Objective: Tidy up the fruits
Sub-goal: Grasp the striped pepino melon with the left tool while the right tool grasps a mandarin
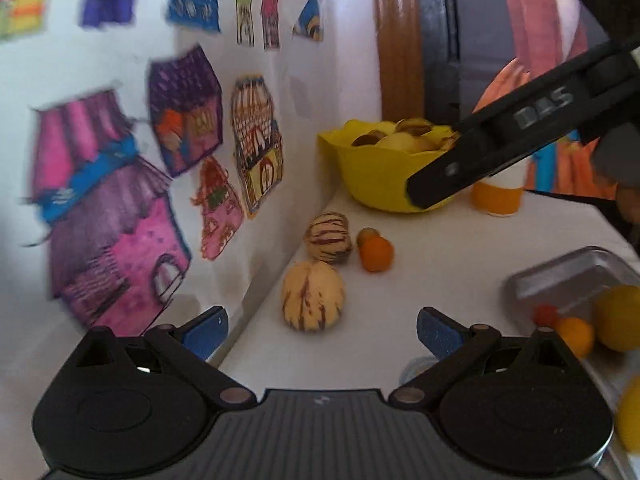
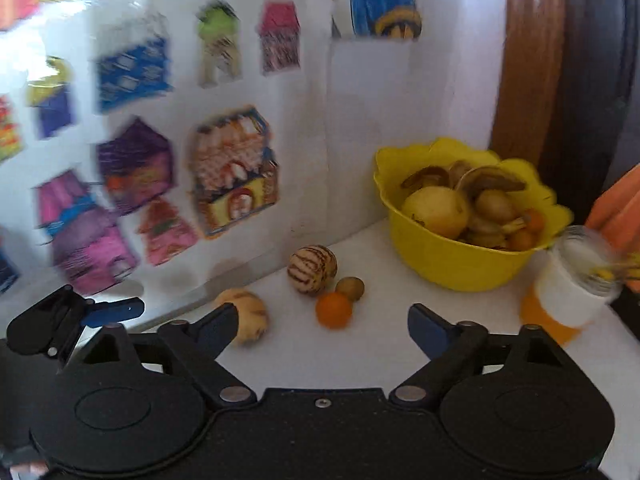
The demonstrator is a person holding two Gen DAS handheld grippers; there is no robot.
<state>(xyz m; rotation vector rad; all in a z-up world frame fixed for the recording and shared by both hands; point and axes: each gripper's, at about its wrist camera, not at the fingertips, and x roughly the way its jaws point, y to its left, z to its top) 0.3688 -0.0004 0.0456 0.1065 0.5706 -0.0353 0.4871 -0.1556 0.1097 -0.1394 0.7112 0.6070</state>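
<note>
On the white bench (image 2: 380,344), from left to right, two striped melons (image 2: 244,314), a small orange (image 2: 334,309) and a brown fruit (image 2: 350,288) lie loose, the yellow bowl (image 2: 460,260) holds several fruits, and both the left gripper (image 1: 322,330) and right gripper (image 2: 320,330) gape empty, so sorting looks partly done.

Glossy yellow plastic bowl (image 2: 452,264); metal tray (image 1: 576,276)

The left gripper (image 1: 320,330) has its jaws spread wide, with nothing between the blue pads (image 1: 206,334). The right gripper (image 2: 318,330) is also spread wide and empty, and its black body crosses the upper right of the left wrist view.
</note>
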